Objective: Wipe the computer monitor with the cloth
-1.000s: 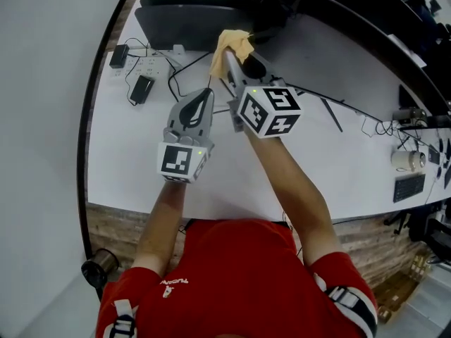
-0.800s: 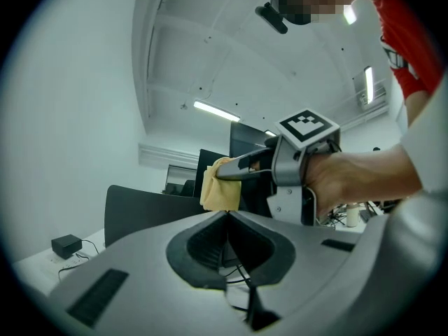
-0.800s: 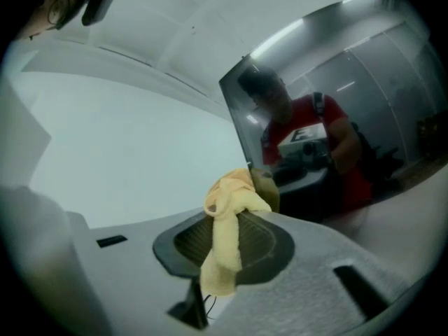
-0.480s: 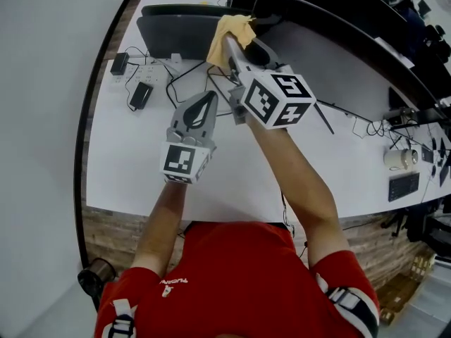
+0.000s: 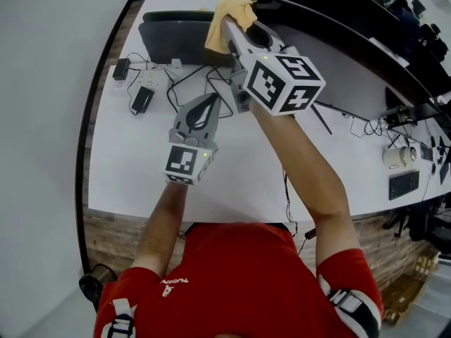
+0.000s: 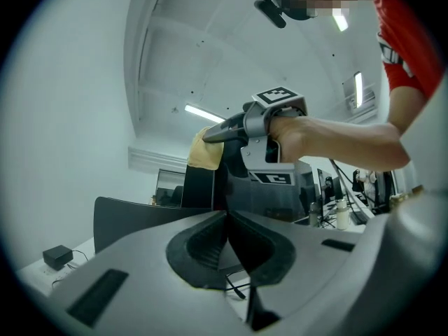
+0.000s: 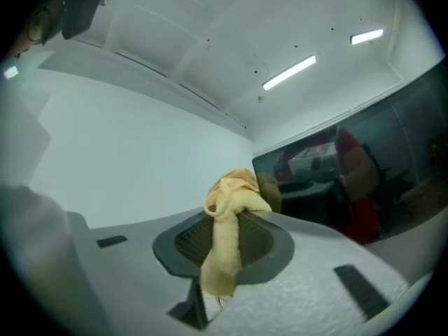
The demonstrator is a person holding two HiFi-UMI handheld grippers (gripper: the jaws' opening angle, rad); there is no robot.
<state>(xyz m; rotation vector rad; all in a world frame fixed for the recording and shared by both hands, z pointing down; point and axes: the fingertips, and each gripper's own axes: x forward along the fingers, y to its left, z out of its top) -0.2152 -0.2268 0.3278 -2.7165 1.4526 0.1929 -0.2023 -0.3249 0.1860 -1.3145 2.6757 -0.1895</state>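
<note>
1. Against the frame a second before, the right gripper (image 5: 231,30) had climbed toward the top centre of the head view, carrying the cloth (image 5: 224,16) with it. Its marker cube (image 5: 282,83) loomed larger. The left gripper (image 5: 209,101) had hardly shifted
2. Right claw: clamped on the yellow cloth. In the right gripper view a bunched wad stood above the pads and a tail hung down between them
3. Left claw: closed, pads meeting, nothing between them. It hovered over the white table (image 5: 134,160), centre frame, taking no part
4. Cloth position: at the left end of the dark monitor (image 5: 338,27), top centre of the head view. In the right gripper view the wad sat just beside the screen's left edge
5. Progress, as a judgement: wiping looked to be under way at the left end only. The long run of screen toward the right of the frame appeared still to do. No wiped streak showed, so what was cleaned could not be told
6. Hard to make out: whether cloth actually touched glass, since wad and claw covered that spot. The screen face was steeply foreshortened from above and cut off at the right edge in the right gripper view. A dark flat panel (image 5: 180,37) at upper left could not be identified
</note>
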